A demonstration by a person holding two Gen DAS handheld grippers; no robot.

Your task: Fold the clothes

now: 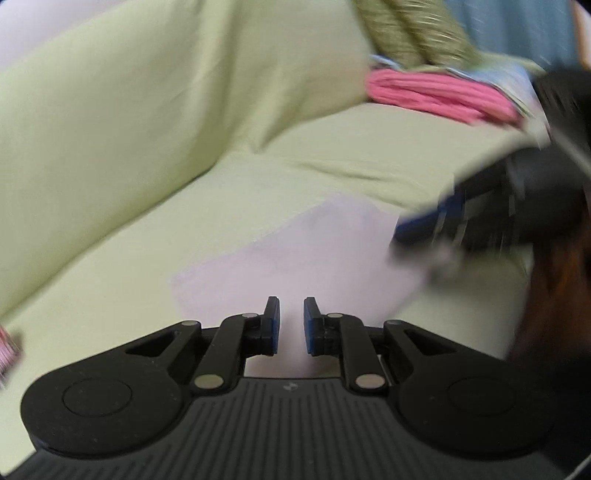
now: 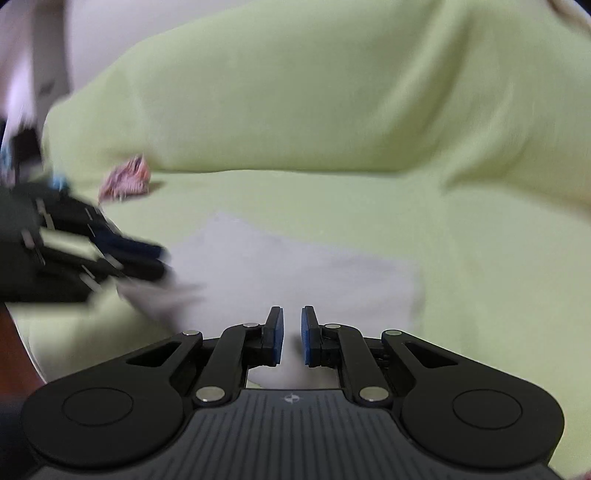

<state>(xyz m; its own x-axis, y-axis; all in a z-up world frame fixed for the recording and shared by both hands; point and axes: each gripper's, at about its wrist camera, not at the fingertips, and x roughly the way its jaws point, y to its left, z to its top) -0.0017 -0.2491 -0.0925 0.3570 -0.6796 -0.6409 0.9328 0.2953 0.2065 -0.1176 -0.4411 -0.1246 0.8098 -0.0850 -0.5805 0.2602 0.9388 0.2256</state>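
1. The left gripper [image 1: 291, 325] has its jaws almost pressed together. The pale cloth [image 1: 295, 254] fills the narrow gap between them, so it seems to pinch the near edge of this cloth.
2. The right gripper [image 2: 291, 336] stands the same way, jaws nearly closed with the near edge of the pale cloth between them. In the right wrist view a blurred white corner hangs under the tips of the left gripper.
3. The pale cloth lies mostly flat on the seat of a sofa [image 1: 110, 258] with a light green cover, directly in front of both grippers.
4. Behind the pale cloth, on the right-hand side, a pink garment [image 1: 436, 98] lies on the seat with an olive knit [image 1: 410, 33] above it. A small patterned scrap [image 2: 127, 181] lies behind the cloth on the left-hand side.
5. In my judgement the pale cloth is thin, light and limp. It will sag between two holds, so the corners of one edge are the best places to take it, well apart, to keep the edge straight while folding.
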